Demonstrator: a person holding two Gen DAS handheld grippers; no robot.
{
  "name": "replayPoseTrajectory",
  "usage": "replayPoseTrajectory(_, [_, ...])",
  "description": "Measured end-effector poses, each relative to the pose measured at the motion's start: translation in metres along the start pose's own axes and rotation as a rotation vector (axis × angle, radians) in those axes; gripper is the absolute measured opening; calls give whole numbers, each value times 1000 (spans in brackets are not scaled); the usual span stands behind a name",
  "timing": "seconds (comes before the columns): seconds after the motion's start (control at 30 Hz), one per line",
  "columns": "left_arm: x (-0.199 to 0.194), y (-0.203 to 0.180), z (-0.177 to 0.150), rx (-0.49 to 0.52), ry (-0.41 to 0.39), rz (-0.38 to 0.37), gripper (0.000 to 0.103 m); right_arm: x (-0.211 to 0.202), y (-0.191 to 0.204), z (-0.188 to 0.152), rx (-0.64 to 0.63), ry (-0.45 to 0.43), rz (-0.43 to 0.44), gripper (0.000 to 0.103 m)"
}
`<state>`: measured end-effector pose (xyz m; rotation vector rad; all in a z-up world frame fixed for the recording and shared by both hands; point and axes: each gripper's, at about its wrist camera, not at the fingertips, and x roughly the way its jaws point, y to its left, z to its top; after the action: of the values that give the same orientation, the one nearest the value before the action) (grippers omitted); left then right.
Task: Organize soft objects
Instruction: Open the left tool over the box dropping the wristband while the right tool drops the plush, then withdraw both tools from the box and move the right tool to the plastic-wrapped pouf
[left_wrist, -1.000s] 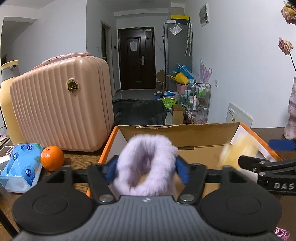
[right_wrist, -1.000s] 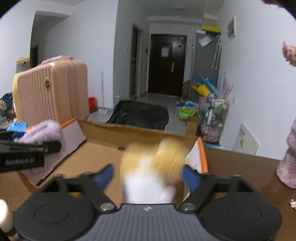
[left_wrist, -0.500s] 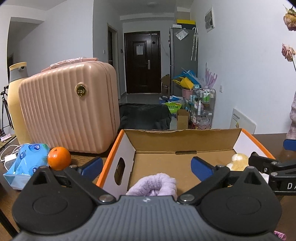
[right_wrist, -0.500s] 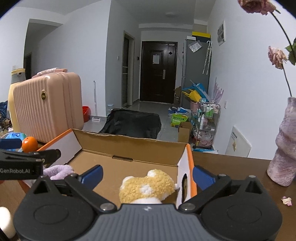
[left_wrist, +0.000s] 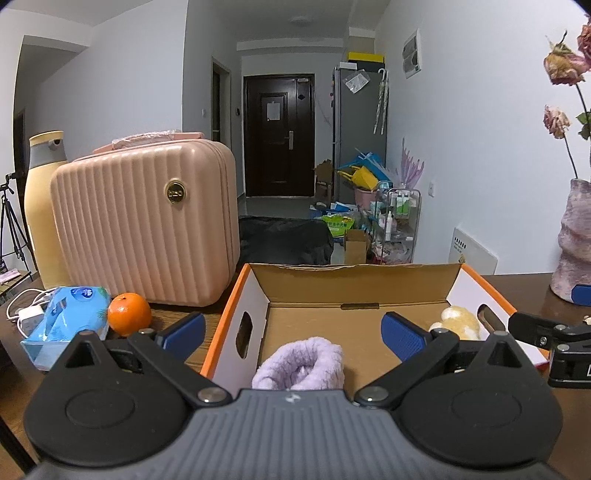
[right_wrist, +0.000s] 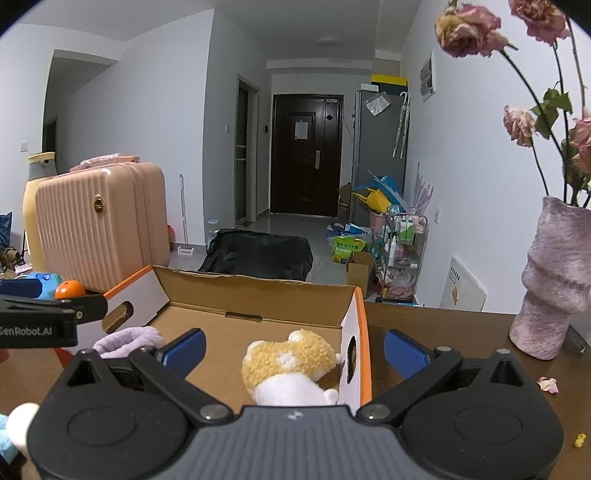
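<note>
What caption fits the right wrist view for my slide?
Right tool open above the cardboard box, yellow-and-white plush toy lying inside near its right wall.

Two fisheye cameras, one on each set of tongs, look forward from just above the desk (left_wrist: 184, 314) down a hallway to a dark door (left_wrist: 279, 134). The left wrist view sits close behind the cardboard box's (left_wrist: 354, 275) near left corner, the right wrist view behind its right end wall (right_wrist: 351, 343). Both share the box, the pink suitcase (left_wrist: 147, 225), the door, and a sliver of the other tongs.
</note>
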<state>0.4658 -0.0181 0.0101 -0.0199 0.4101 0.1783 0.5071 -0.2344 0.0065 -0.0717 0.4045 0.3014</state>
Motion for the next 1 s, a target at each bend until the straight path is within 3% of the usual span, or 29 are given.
replayPoseTrajectory(1.0, [-115, 25, -46, 10, -43, -59, 103, -117, 35, -56, -19, -40, -4, 103])
